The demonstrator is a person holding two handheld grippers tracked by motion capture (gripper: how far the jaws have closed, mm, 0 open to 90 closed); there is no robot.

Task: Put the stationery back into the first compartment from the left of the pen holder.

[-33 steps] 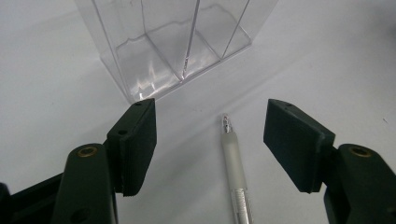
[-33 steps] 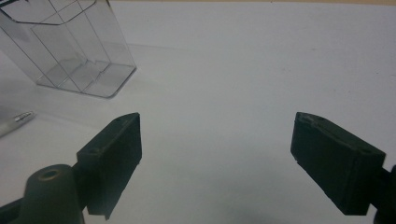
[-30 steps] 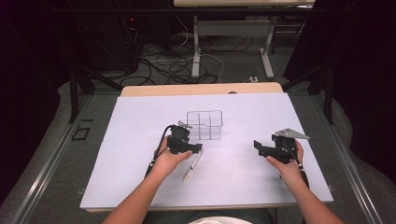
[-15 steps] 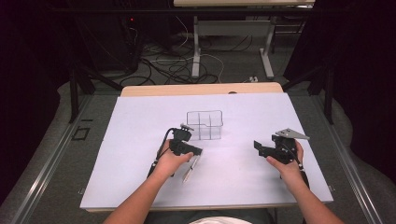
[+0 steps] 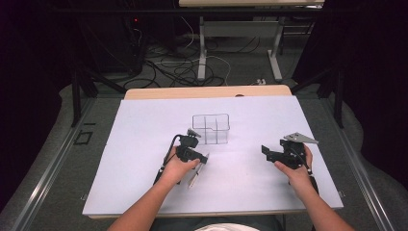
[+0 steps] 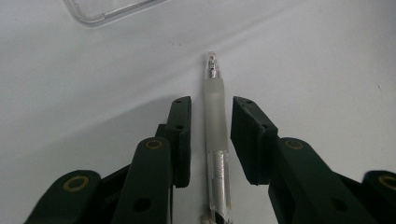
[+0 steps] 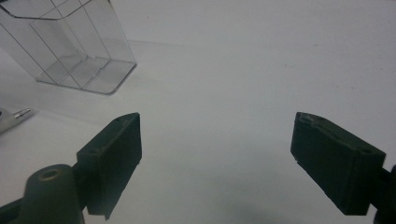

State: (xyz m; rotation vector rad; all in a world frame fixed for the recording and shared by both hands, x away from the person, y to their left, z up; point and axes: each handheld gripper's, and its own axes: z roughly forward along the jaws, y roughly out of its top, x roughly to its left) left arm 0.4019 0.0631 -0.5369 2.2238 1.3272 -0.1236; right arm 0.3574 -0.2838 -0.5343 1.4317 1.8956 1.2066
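A clear pen [image 6: 215,121] with a frosted grip lies flat on the white sheet, its tip toward the clear divided box [image 5: 210,129]. My left gripper [image 6: 211,107] straddles the pen's grip section. Its jaws are close on either side, with a thin gap still showing on the left, so it is open. In the high view the left gripper [image 5: 198,161] is low over the pen [image 5: 196,174], just in front of the box. My right gripper [image 5: 265,150] hovers at the right of the sheet. It [image 7: 217,135] is wide open, with bare sheet between its jaws.
The white sheet [image 5: 144,125] covers a wooden table whose far edge [image 5: 207,91] shows beyond it. The clear box [image 7: 70,46] stands to the upper left in the right gripper view, and the pen tip [image 7: 21,113] is at that view's left edge. Cables and table legs are on the floor beyond.
My left gripper has come down and slightly toward the person, settling over the pen. The right gripper has barely moved.
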